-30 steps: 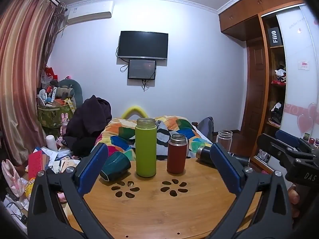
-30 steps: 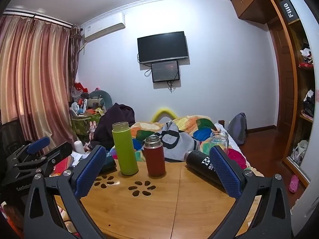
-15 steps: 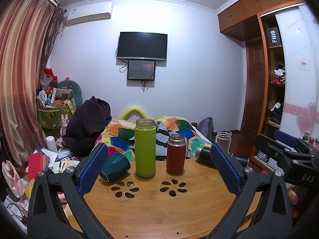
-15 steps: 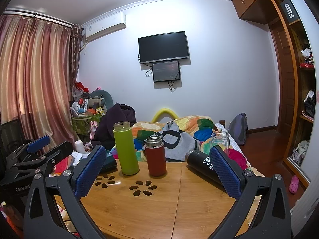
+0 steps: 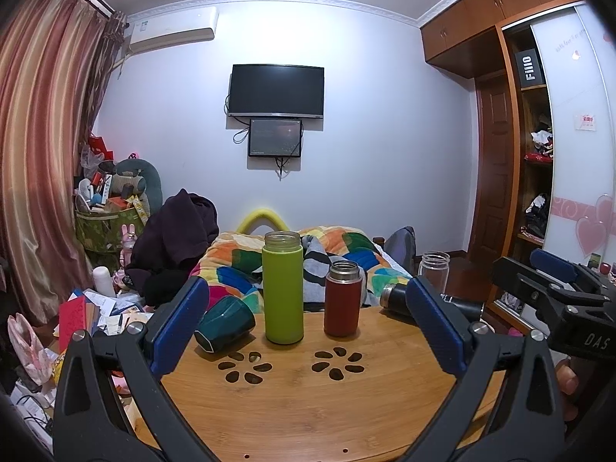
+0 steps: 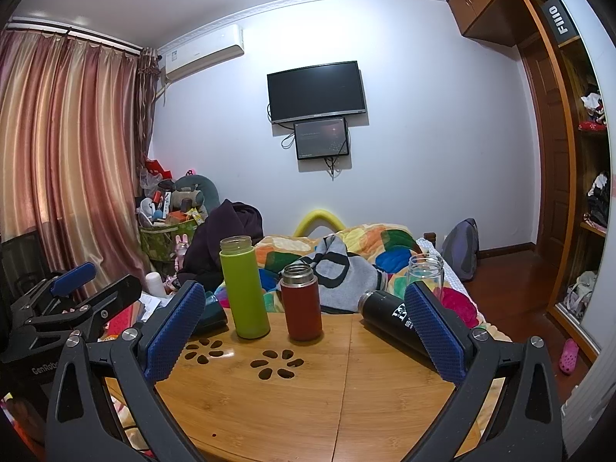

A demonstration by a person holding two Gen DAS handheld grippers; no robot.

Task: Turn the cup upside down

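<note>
Right wrist | green cup (image 6: 211, 313) half hidden behind right gripper (image 6: 304, 331) finger

A dark green cup (image 5: 224, 323) with faceted sides is seen lying on its side on the round wooden table (image 5: 308, 396), just to the left of the upright lime-green bottle (image 5: 282, 287) and apart from it. Its open mouth is turned toward the near left, its base toward the far right. In the right wrist view it is mostly hidden.
</note>
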